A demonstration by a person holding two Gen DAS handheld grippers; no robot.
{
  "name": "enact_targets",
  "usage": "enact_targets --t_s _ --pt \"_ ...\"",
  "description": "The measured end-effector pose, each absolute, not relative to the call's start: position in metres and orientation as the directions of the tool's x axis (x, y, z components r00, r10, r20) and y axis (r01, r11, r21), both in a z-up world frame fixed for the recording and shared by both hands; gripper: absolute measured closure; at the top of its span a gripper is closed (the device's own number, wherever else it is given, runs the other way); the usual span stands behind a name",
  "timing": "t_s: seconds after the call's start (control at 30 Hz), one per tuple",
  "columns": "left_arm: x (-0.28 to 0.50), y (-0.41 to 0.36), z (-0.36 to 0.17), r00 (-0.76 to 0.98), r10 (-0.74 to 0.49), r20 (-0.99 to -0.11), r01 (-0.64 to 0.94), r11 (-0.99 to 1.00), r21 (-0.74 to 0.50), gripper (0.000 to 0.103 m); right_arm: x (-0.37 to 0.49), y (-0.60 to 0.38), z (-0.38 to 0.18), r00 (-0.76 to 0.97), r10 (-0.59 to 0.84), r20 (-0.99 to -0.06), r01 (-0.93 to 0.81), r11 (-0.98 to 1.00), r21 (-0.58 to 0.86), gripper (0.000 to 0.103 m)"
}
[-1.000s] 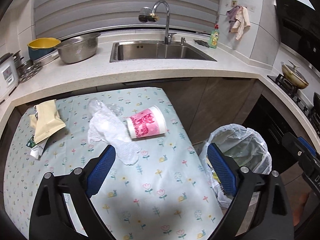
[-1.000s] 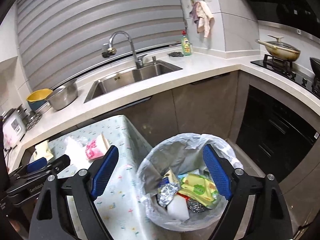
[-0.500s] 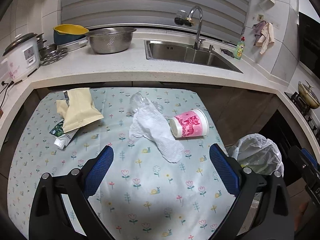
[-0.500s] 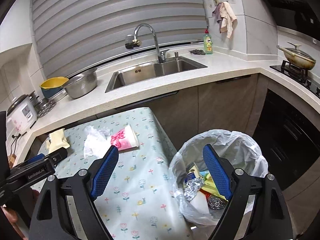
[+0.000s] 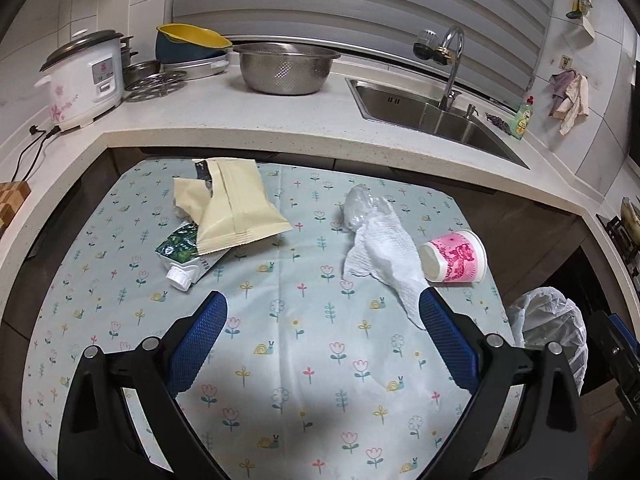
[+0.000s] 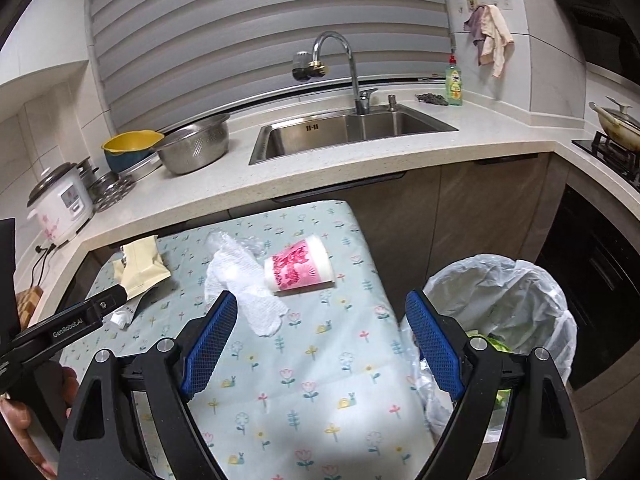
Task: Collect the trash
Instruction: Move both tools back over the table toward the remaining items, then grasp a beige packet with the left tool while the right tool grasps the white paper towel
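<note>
Pink paper cup (image 6: pixel 300 265) lies on table, far; both grippers (image 5: pixel 320 344) (image 6: pixel 320 340) gape empty. Approach cup w/ jaws straddling its sides.

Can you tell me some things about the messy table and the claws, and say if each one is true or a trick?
1. The pink paper cup is standing upright. False: it lies on its side on the table.
2. The white paper towel touches the cup. True.
3. The left gripper is holding the towel. False: it is open and holds nothing.
4. The beige snack bag lies partly on top of the green and white tube. True.
5. The right gripper is shut on the cup. False: it is open and empty.
6. The trash bin with a white bag stands beside the table. True.
</note>
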State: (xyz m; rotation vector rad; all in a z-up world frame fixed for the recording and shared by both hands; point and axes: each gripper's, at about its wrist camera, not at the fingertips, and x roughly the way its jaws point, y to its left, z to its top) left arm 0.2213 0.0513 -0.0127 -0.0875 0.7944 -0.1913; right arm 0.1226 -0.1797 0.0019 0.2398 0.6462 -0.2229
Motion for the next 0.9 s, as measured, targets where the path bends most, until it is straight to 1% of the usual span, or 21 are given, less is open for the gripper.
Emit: enact_targets --t_s 0.37,0.63,0.73,0.8,0.9 --pt "0.253 0.101 -0.033 0.678 -0.14 -0.722 0.056 0.989 -0.139 0.011 0.163 -0.139 -0.023 0.748 -0.085 -0.658 0.227 0.965 0.133 0.02" --pt "0.293 0.124 -0.05 0.668 -0.101 -0.737 0.015 0.992 -0.122 0.011 0.21 -0.118 -0.056 0.715 -0.044 -0.698 0.19 0.973 0.133 0.02" --pt "0.309 0.128 -0.057 0.664 -0.091 -0.742 0.008 0.993 -0.114 0.011 0.231 -0.112 -0.069 0.7 -0.024 -0.714 0.173 0.975 0.137 0.024" --pt "0.32 0.129 -0.062 0.662 -0.083 -0.745 0.004 0.994 -0.108 0.011 0.245 -0.108 -0.078 0.69 -0.017 -0.723 0.163 0.978 0.133 0.028" --pt "0.336 0.132 -0.071 0.656 -0.074 -0.751 -0.002 0.995 -0.1 0.011 0.264 -0.103 -0.091 0.675 -0.013 -0.738 0.153 0.981 0.123 0.03"
